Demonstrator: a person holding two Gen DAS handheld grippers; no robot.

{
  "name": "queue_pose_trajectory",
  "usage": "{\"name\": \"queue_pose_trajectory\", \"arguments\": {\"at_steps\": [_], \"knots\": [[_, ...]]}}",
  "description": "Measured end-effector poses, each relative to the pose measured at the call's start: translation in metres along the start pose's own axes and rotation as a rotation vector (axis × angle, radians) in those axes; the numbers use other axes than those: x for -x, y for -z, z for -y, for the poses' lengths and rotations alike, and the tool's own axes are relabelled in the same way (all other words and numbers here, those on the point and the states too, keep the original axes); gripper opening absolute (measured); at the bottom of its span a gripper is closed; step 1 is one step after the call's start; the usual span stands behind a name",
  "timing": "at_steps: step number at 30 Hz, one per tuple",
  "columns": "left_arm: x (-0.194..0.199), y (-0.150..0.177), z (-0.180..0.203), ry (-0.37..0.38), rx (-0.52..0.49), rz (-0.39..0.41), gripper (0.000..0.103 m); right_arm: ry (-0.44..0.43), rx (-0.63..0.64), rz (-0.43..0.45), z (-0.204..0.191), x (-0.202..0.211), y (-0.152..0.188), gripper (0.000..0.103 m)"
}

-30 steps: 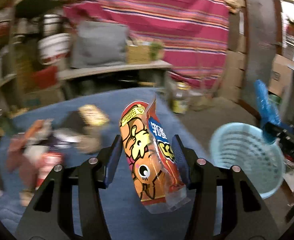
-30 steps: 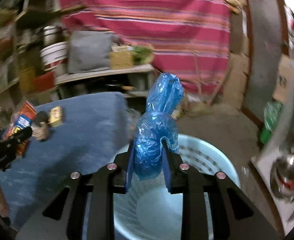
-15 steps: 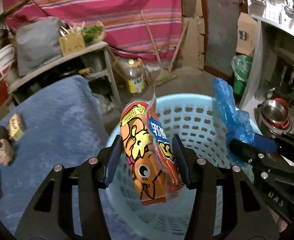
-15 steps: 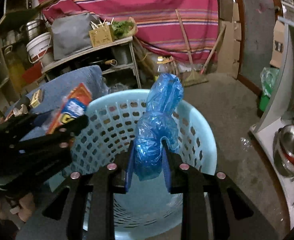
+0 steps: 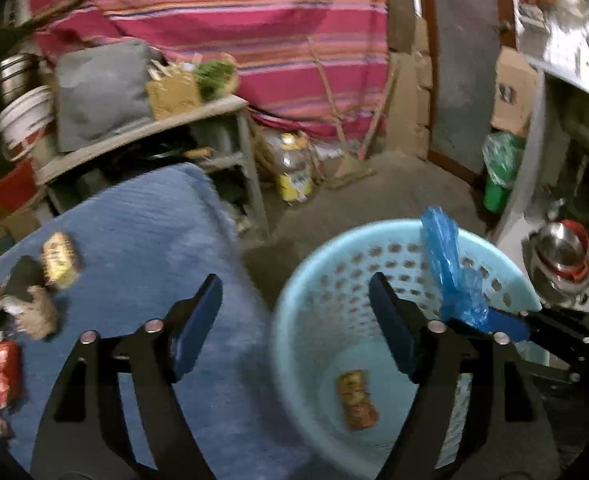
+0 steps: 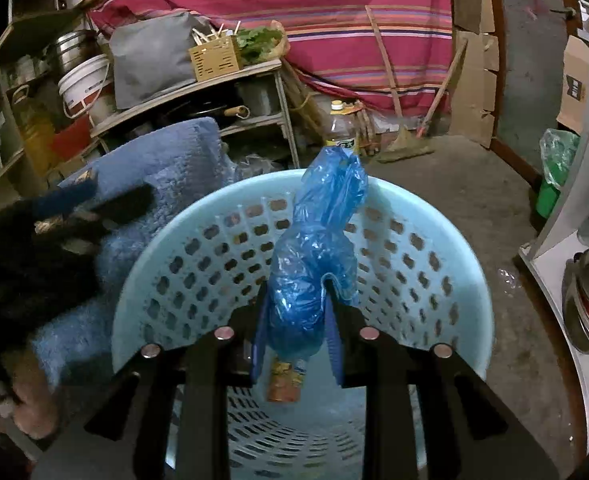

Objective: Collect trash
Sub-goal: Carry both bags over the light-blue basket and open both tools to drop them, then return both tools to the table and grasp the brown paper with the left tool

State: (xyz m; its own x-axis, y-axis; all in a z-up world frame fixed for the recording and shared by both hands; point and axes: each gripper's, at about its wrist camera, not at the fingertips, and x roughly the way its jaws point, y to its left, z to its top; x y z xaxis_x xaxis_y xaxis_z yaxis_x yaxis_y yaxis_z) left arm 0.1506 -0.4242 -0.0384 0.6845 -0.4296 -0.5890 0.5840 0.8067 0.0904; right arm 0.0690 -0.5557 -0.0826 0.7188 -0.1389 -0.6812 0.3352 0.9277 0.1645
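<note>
A cluttered storeroom with a bare concrete floor (image 5: 390, 184), a red striped cloth (image 6: 334, 12) hung across the back wall and a shelf rack (image 6: 222, 92) of buckets and boxes beneath it: this is where I am working. A blue towel covers the table (image 5: 146, 232) at left.

One pale blue perforated basket (image 6: 434, 248) stands on the floor just beside the table's edge. One orange snack packet (image 5: 356, 400) lies flat on the basket's bottom, its long axis running roughly from the near wall toward the far wall, the yellow end pointing away from me. On the table I count about four or five pieces of litter, blurred: a yellow wrapper (image 5: 58, 260), a crumpled tan scrap (image 5: 38, 316), a red wrapper (image 5: 6, 372) and a dark item (image 5: 22, 280) beside them.

My left claw (image 5: 294, 328) hangs over the gap between table and basket rim, its jaws opening wide with nothing between them. My right claw (image 6: 294, 340) is pinching one crumpled blue plastic bag (image 6: 314, 256), which stands nearly upright above the basket's mouth, long axis vertical, its loose twisted end pointing up past the far rim. A hand (image 6: 30, 404) shows at the lower left of the right wrist view.
</note>
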Motion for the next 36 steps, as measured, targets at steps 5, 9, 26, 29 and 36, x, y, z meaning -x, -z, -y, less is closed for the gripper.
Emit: {"name": "queue_pose_trajectory", "arguments": {"at_steps": [5,9,26,29,36], "knots": [[0.051,0.006,-0.061,-0.104,0.037,0.089,0.094,0.05,0.0,-0.012,-0.018,-0.006,-0.002,0.036],[0.085,0.02,-0.114,-0.201,0.067,0.11,0.096,0.138,-0.034,0.008,-0.023,-0.002,-0.005,0.073],[0.134,0.112,-0.285,-0.421,0.26,0.075,0.097,0.084,-0.003,0.249,-0.133,0.057,-0.011,0.093],[0.13,0.127,-0.296,-0.427,0.26,0.039,0.097,0.076,0.047,0.238,-0.161,0.048,-0.011,0.093],[0.122,0.157,-0.314,-0.385,0.282,-0.057,0.097,0.047,0.076,0.207,-0.197,0.035,-0.009,0.093]]}}
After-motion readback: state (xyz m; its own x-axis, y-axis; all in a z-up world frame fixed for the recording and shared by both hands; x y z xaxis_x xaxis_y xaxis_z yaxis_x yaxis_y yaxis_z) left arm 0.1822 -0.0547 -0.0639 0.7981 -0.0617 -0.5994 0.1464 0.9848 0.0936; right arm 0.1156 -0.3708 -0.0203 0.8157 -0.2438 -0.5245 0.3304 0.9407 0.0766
